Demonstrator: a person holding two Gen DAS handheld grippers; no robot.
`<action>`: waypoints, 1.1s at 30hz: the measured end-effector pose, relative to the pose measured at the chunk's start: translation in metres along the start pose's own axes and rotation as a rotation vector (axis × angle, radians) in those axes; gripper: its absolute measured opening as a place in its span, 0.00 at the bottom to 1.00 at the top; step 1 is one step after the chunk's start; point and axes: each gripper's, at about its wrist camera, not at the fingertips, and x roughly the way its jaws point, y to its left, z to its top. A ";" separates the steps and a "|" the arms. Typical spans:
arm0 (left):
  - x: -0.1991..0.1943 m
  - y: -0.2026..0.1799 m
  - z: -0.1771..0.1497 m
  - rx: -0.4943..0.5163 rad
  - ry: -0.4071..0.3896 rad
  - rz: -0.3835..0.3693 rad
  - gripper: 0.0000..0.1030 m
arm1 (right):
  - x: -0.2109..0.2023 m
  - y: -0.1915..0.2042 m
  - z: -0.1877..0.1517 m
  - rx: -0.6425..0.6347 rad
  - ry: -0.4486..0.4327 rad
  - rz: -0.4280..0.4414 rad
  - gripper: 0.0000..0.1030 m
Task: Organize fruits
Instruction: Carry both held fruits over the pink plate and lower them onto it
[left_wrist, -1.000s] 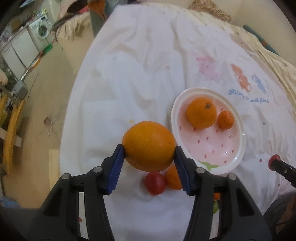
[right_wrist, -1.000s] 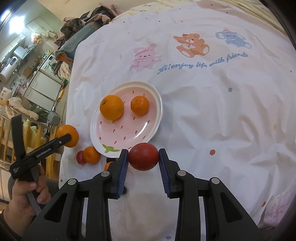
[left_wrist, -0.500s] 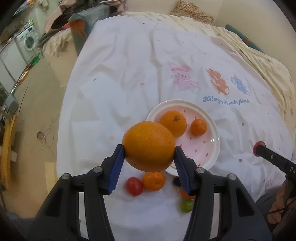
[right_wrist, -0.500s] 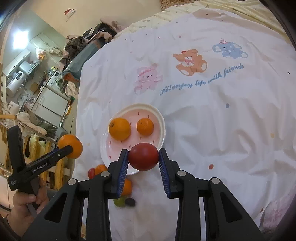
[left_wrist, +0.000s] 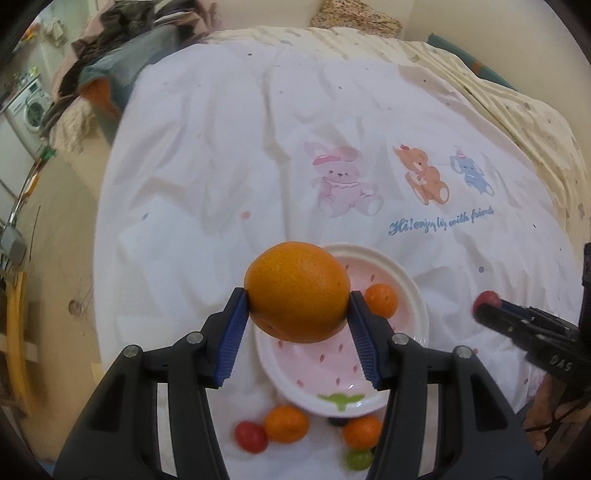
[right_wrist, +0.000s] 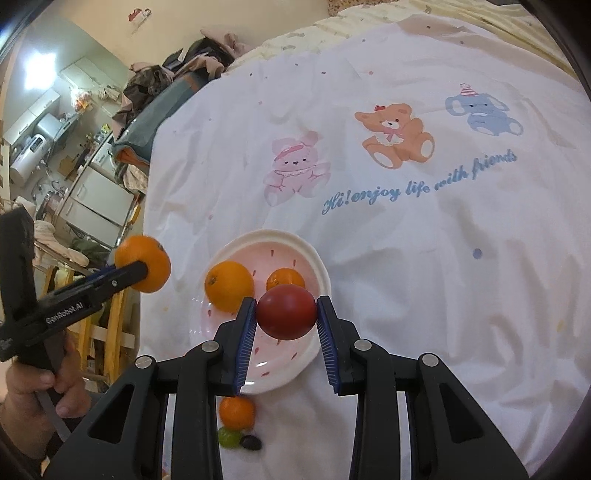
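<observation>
My left gripper (left_wrist: 297, 306) is shut on a large orange (left_wrist: 297, 291) and holds it in the air above the left part of the pink-and-white plate (left_wrist: 413, 291). My right gripper (right_wrist: 286, 314) is shut on a red tomato (right_wrist: 287, 311), held above the plate (right_wrist: 314, 254). The plate holds an orange (right_wrist: 229, 285) and a small tangerine (right_wrist: 282, 277). Loose on the cloth near the plate's front rim lie a small red tomato (left_wrist: 251, 436), two tangerines (left_wrist: 286, 424), a green grape (left_wrist: 357, 459) and a dark grape (right_wrist: 251, 441).
The fruits lie on a white cloth (left_wrist: 221, 166) with printed bunny, bear and elephant. The cloth's left edge drops to the floor (left_wrist: 55, 240). A pile of clothes (right_wrist: 173, 77) lies at the far end. A washing machine (left_wrist: 29, 107) stands far left.
Both grippers have risen and pulled back with their fruit, so the plate and loose fruits look smaller and lower in the views. Both grips are unchanged.
</observation>
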 end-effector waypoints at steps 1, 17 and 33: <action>0.003 -0.002 0.003 0.005 0.005 -0.003 0.49 | 0.004 -0.001 0.002 -0.004 0.007 -0.002 0.34; 0.090 -0.045 0.031 0.052 0.149 -0.103 0.49 | 0.041 -0.018 0.007 0.025 0.098 -0.020 0.34; 0.117 -0.056 0.026 0.110 0.196 -0.049 0.61 | 0.046 -0.022 0.009 0.033 0.106 -0.024 0.34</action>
